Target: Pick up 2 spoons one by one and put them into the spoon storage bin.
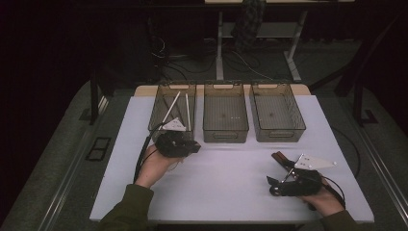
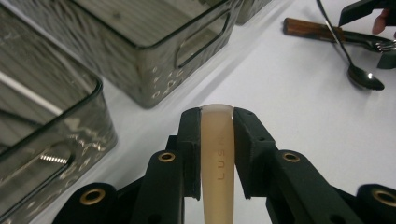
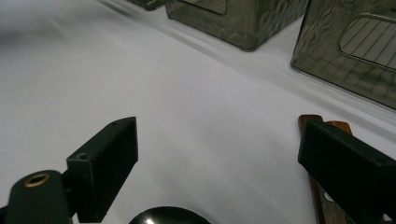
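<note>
A: So, what do the left gripper pads pinch?
B: A cream handle, stamped "LUSN", just before the left bin.
A: And the right gripper?
B: Wide open, empty, over a spoon and wood-handled cutlery. I'd judge a lift into that bin comes next.

Embossed letters "LUSN", partly legible, running lengthwise on the pale beige handle, at 6 o'clock in the left gripper view

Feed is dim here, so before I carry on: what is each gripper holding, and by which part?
Left gripper is shut on a beige utensil handle, near its rounded end. Right gripper is open, holding nothing.
</note>
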{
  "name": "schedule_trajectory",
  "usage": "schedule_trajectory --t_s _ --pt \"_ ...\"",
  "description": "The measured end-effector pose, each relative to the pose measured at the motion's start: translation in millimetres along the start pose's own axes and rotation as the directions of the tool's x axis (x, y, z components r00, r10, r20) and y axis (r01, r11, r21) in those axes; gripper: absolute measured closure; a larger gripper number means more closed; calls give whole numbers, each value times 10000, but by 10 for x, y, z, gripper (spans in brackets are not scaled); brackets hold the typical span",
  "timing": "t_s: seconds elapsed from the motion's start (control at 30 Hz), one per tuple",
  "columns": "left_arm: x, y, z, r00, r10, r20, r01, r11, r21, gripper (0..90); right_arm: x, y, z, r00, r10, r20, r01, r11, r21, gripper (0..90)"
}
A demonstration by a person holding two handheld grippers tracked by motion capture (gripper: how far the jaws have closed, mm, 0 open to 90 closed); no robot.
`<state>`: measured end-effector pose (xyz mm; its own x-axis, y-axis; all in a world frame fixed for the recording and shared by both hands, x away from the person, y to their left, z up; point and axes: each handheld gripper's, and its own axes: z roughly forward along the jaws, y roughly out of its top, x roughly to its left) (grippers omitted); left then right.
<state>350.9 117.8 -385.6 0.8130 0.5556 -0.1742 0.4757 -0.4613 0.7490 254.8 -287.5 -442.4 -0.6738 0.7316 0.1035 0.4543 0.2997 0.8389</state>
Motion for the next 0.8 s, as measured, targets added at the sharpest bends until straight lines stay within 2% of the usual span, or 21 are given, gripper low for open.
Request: schedule_trajectory --t_s 0.23,0.8 --pt "-23 123 64 9998 135 122 -134 9999 -83 728 6 -1 25 10000 31 -35 -31 10000 59 115" --pt "131 610 235 10000 -32 43 34 9993 -366 728 -7 3 -16 9999 168 -22 -168 9998 -138 115"
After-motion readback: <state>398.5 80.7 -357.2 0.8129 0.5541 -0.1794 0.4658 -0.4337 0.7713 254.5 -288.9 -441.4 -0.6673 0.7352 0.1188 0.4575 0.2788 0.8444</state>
